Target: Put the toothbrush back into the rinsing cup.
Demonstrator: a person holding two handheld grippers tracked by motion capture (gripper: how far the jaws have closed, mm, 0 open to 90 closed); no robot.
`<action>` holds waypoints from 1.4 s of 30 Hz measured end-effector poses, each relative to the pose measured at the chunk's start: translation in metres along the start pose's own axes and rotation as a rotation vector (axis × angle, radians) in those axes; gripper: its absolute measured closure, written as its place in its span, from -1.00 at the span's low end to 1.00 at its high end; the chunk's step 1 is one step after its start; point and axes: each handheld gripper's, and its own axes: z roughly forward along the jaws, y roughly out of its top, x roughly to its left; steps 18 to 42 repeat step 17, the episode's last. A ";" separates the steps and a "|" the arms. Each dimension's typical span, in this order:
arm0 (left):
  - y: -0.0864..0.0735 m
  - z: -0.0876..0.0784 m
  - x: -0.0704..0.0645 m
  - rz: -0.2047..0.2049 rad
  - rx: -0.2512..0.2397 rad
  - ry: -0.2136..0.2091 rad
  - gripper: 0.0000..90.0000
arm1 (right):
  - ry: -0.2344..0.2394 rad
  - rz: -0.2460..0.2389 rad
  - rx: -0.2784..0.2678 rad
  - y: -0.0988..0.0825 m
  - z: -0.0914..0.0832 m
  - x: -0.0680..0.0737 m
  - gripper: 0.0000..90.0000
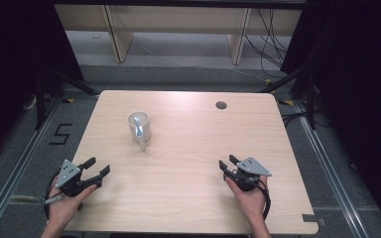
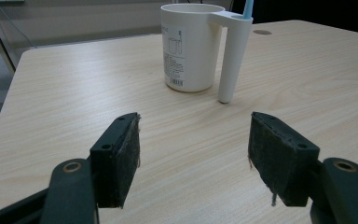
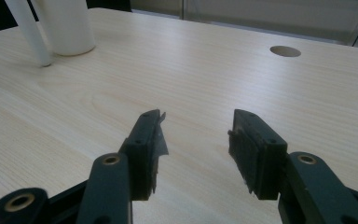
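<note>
Progress: nothing is held yet; the white cup [image 1: 139, 126] stands upright on the bench [image 1: 193, 163], left of centre toward the far side, a blue-tipped toothbrush [image 1: 138, 127] in its side tube.
Left tool [image 1: 97, 169]: jaws spread, empty, aimed at the cup from near the front edge.
Right tool [image 1: 228, 163]: jaws spread, empty, well apart from the cup.
Room: bare wood lies between both tools and the cup.
Edges: a cable hole [image 1: 221, 105] sits near the far edge, clear of any likely path.
</note>
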 end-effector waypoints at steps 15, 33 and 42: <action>-0.006 0.000 0.001 0.002 -0.086 0.025 -0.22 | -0.011 -0.009 -0.003 -0.002 0.000 0.000 0.18; -0.006 0.000 0.001 0.002 -0.092 0.030 -0.22 | -0.002 -0.002 0.000 -0.002 0.000 0.000 0.18; -0.006 0.000 0.001 0.002 -0.092 0.030 -0.22 | -0.002 -0.002 0.000 -0.002 0.000 0.000 0.18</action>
